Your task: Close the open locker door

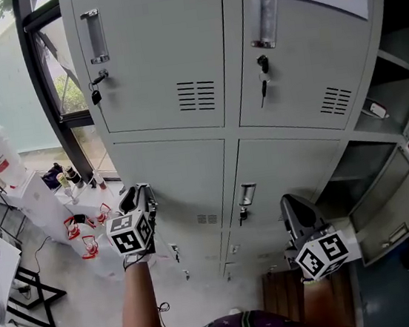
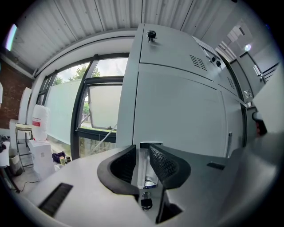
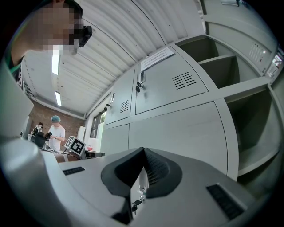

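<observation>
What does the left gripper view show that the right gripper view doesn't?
Only the left gripper view: a window, a water jug on a white dispenser, and the left gripper with its jaws closed on a door handle.
Only the right gripper view: open locker compartments, a printed notice on a door, a person in the background, ceiling lights, and the right gripper, jaws shut on nothing.
Both: grey locker doors with keys in their locks.
</observation>
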Demonstrator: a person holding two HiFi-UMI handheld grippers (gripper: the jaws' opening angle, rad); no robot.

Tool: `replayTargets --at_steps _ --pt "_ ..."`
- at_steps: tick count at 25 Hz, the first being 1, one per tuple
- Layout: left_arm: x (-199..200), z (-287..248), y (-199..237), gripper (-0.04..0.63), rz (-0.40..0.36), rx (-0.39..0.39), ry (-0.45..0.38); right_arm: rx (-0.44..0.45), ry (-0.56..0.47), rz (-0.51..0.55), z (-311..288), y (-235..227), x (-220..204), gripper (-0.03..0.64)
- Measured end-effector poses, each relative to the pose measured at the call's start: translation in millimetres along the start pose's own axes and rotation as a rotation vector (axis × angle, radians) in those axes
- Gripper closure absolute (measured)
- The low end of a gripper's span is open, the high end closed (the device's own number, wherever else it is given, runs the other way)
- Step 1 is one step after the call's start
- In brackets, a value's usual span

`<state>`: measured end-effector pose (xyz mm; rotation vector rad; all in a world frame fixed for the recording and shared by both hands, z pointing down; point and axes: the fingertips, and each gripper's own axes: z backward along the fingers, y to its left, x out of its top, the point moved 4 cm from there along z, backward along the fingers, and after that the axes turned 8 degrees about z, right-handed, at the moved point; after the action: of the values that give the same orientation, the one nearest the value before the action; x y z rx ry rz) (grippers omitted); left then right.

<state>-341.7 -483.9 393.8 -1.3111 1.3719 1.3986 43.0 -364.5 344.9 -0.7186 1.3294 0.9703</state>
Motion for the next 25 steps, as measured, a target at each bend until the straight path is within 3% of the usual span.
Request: replayTargets --at_steps 18,25 --pt "-6 15 6 0.480 -0.016 0.009 0.019 -0.005 0.000 -0.008 14 5 3 0.609" --pt "-6 39 5 0.480 0.018 -0.017 -0.002 -0.003 -0.006 0.009 29 19 8 0.610"
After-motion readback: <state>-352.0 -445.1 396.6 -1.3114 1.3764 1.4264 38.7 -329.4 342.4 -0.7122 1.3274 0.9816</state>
